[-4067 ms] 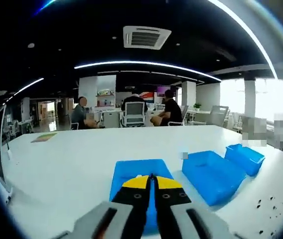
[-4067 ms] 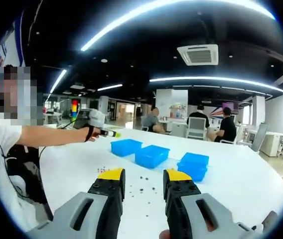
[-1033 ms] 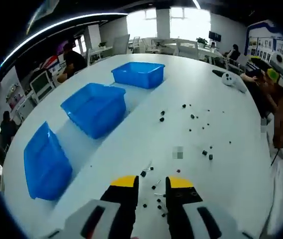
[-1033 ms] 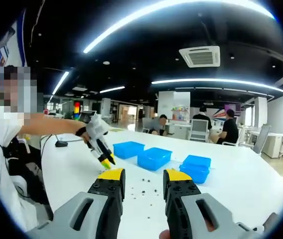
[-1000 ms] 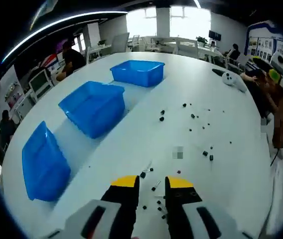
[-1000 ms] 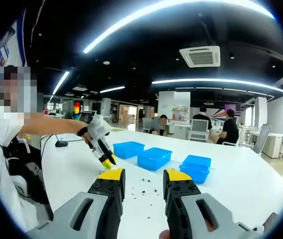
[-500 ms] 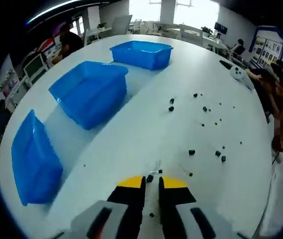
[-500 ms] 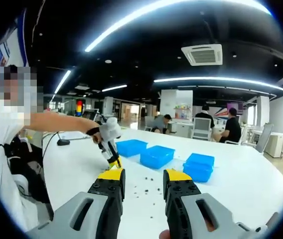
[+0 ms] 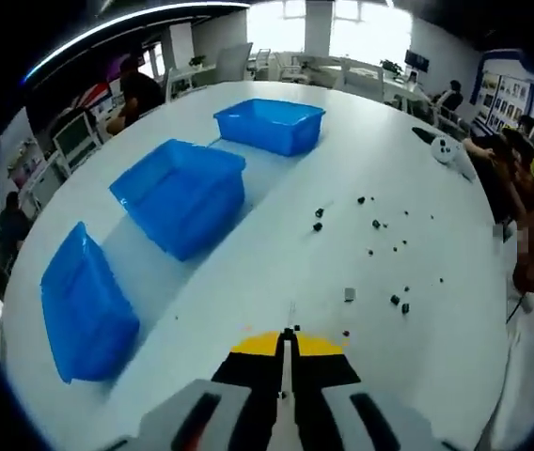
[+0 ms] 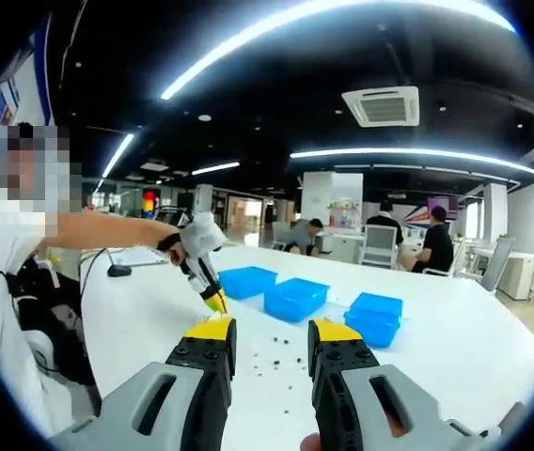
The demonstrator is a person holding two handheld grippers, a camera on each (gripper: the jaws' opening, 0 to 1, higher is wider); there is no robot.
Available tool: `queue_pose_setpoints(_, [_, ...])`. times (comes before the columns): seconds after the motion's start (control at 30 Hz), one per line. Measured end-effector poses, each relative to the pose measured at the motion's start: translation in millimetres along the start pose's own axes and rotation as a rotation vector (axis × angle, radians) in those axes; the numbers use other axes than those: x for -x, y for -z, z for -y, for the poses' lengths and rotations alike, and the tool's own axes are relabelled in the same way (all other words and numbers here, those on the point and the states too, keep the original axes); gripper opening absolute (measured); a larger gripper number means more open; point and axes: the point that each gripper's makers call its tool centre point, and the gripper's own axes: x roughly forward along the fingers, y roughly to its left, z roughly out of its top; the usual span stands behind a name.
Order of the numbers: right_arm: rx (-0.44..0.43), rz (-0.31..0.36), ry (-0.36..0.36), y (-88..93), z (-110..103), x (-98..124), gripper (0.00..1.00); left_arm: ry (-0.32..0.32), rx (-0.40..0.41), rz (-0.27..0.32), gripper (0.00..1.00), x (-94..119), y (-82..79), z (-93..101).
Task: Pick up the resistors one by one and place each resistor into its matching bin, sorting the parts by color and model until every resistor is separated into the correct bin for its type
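**A:** What is the left gripper (image 9: 288,335) doing?

**B:** It sits at the bottom middle of the left gripper view. Its yellow tips are pressed together. A thin wire pokes up from between them, so it seems to pinch a resistor (image 9: 290,318). The part is too small to tell its color.

**A:** And the right gripper (image 10: 269,331)?

**B:** It is low in the right gripper view. Its two tips stand well apart, and there is nothing between them.

**A:** Where are the other resistors (image 9: 380,252)?

**B:** They are little dark dots spread over the white counter (image 9: 276,235), in the middle and right of the left gripper view. None of them touch the bins.

**A:** And the bins?

**B:** Three blue ones line up on the left side. The near bin (image 9: 82,301) is at the lower left, close to the counter's curved edge. The middle bin (image 9: 182,193) is above it. The far bin (image 9: 270,124) is near the top middle.

**A:** Is there room to move?

**B:** Yes. A wide bare strip of counter runs between the bins and the dots. There are gaps between the bins too.
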Motion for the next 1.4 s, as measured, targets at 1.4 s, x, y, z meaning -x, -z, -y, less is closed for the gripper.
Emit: queue_pose_setpoints(1.4, [-0.008,0.006,-0.059,-1.7,-15,-5,0.35,-0.315,0.273,0.909,0.06,168,43.6,43.4])
